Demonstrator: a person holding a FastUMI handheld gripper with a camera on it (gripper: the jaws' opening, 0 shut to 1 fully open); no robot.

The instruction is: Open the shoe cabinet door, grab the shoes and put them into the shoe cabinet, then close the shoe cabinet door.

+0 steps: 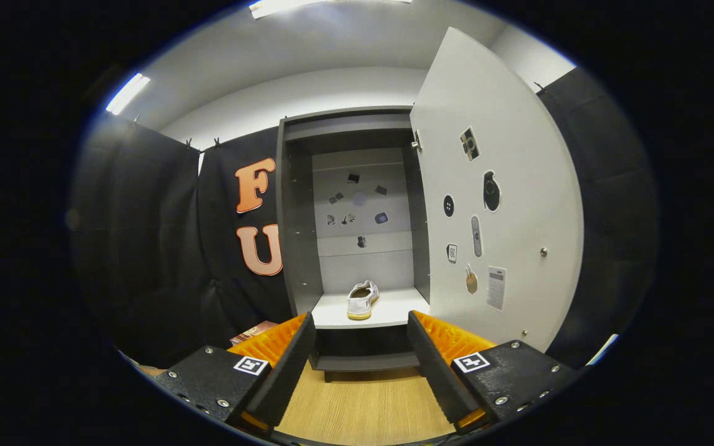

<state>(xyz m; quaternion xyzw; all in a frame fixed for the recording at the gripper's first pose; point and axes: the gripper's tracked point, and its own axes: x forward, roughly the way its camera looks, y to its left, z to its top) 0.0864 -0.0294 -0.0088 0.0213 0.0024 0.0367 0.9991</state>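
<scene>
1. The shoe cabinet (298, 248) is a tall, narrow, dark grey unit with a pale back panel, standing upright in the centre of the frame.
2. The shoe cabinet door (518, 155) is pale grey, hinged on the right and swung wide open, filling the right of centre. Small stickers dot its inner face.
3. A single white shoe (362, 300) with a yellowish sole rests on the cabinet's pale lower shelf (394, 310), just below centre, heel facing outward.
4. The gripper (362, 337) has its fingers spread apart at bottom centre, holding nothing.
</scene>
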